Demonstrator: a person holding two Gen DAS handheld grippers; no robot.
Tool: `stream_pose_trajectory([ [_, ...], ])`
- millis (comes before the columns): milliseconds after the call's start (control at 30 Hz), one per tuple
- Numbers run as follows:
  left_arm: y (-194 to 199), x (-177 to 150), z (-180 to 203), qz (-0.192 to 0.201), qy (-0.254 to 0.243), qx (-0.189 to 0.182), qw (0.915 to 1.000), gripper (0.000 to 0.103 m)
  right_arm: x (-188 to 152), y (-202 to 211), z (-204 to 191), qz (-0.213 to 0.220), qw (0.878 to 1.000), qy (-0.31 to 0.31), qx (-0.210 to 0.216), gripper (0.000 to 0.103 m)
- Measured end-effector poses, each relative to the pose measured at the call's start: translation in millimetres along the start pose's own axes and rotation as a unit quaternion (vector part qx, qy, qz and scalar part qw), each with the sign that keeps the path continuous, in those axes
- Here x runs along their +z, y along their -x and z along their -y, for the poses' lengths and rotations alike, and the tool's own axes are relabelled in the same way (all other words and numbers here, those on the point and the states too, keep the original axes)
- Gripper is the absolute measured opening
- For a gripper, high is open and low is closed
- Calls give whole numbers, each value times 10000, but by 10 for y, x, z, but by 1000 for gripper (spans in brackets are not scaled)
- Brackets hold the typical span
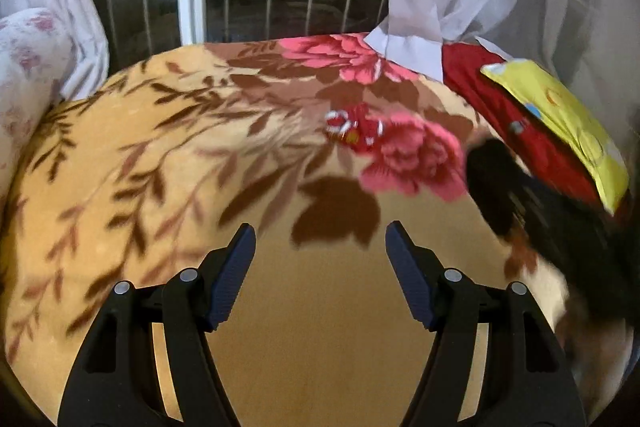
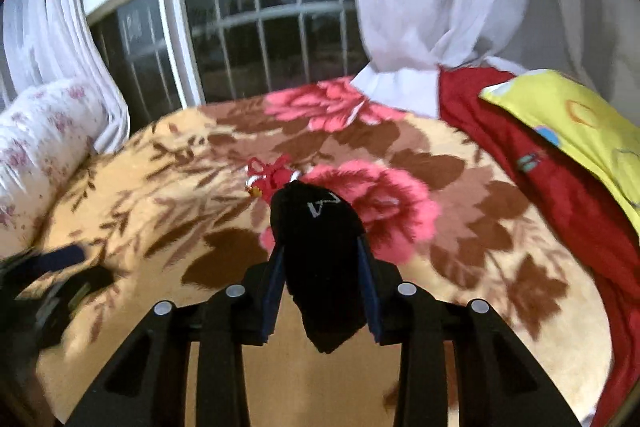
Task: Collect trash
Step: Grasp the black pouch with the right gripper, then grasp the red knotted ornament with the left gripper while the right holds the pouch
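A small red and white crumpled wrapper lies on the floral blanket near a pink flower; it also shows in the right wrist view, partly hidden. My left gripper is open and empty, low over the blanket, short of the wrapper. My right gripper is shut on a black fabric item with a white mark, held above the blanket just in front of the wrapper. In the left wrist view the black item and right gripper are a blurred dark shape at the right.
A red cloth with a yellow pillow lies at the right. A floral bolster lies at the left. White curtains and a barred window stand behind the bed.
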State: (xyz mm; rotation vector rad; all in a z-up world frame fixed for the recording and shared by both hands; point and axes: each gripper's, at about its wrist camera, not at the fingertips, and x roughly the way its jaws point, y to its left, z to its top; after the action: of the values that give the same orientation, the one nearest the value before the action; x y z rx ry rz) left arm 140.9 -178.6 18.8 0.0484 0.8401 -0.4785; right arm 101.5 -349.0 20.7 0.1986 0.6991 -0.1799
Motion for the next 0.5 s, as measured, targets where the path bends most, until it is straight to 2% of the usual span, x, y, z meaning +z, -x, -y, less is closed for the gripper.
stream_pose_trajectory([
  [133, -496, 462, 142, -159, 197, -267, 9993, 66, -127, 231, 32, 197, 9998, -97, 16, 34],
  [300, -1010, 788, 345, -62, -20, -74, 10000, 66, -167, 250, 15, 284, 9995, -29, 103, 34],
  [400, -1334, 882, 408, -194, -188, 69, 9996, 66, -184, 234, 12, 326, 9993, 6, 164, 34],
  [500, -1568, 953, 379, -307, -106, 117, 9994, 66, -194, 234, 37, 370, 9991, -9, 209, 34],
])
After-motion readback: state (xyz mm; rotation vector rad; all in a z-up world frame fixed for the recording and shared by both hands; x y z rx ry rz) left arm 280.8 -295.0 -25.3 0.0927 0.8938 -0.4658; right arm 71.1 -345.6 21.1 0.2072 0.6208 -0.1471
